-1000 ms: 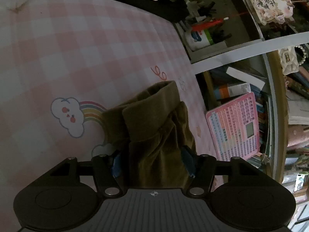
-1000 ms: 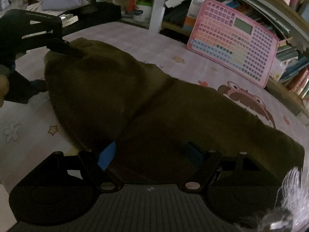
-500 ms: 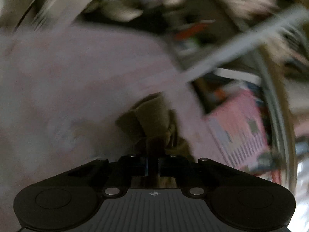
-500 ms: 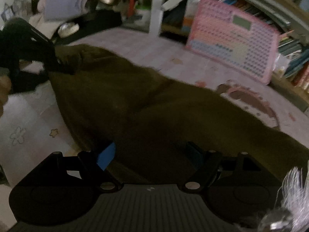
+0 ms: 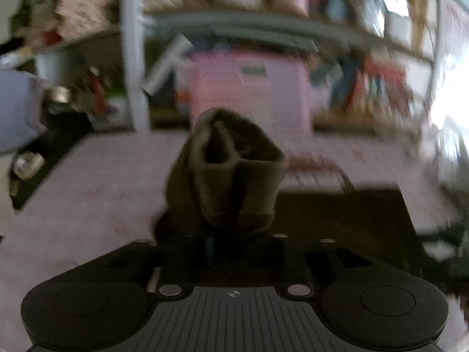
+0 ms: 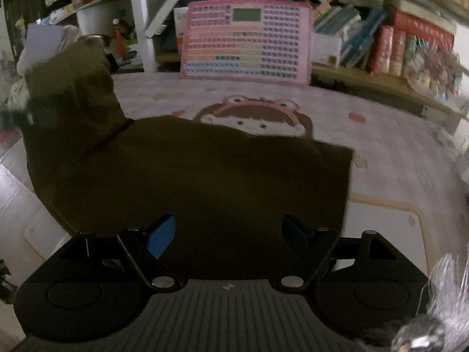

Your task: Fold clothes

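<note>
The left gripper, open a second ago, has clamped the dark olive velvety garment's end and lifted it toward the pink keypad toy, folding under way, while the right gripper stays spread.

1. The dark olive-brown soft fabric garment is one plain colour, without print.
2. The pale pink printed table cover carries a cartoon face with brown hair, small red shapes and a tan outline.
3. The pink rectangular toy keyboard board has rows of purple, orange, green and blue keys and a green screen.
4. The black right gripper has blue pads.
</note>
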{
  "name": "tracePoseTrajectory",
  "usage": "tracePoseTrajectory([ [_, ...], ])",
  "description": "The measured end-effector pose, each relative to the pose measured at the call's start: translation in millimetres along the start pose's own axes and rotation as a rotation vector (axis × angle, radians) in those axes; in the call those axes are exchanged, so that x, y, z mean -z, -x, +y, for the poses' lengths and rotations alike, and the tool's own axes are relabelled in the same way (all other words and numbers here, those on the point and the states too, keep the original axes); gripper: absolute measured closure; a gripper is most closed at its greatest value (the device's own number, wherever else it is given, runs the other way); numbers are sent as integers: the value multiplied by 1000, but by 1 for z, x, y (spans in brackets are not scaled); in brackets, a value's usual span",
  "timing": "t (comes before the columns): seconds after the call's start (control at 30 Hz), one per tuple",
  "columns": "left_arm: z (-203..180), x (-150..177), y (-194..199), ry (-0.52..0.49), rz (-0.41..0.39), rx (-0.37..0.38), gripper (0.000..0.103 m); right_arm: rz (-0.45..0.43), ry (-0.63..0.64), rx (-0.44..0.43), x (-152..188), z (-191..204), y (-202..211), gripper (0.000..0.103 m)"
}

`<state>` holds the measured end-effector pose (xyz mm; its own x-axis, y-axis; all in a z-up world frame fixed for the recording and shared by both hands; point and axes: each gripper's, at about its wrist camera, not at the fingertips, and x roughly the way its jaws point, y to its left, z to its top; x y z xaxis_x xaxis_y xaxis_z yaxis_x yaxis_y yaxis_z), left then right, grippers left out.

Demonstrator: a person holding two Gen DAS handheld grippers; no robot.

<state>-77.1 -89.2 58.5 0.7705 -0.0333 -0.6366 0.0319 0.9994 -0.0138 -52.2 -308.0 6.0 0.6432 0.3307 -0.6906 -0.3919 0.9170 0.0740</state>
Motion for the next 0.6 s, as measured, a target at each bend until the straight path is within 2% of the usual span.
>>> tracePoseTrajectory([
  [0.07,-19,8,-6,4,66,24,40,13,-16,-13,5,-15,2,24],
  [0.13,-30,15,-4,44,87,58,37,18,-26,-31,6,-26,3,24],
  [0.2,-34,18,-1,92,96,66,36,22,-27,-52,7,-32,3,24],
  [0.33,-28,25,10,189,85,25,36,41,-28,-104,7,-42,1,24],
  [0.6,-35,27,17,239,69,-7,36,65,-73,-167,3,-62,2,24],
])
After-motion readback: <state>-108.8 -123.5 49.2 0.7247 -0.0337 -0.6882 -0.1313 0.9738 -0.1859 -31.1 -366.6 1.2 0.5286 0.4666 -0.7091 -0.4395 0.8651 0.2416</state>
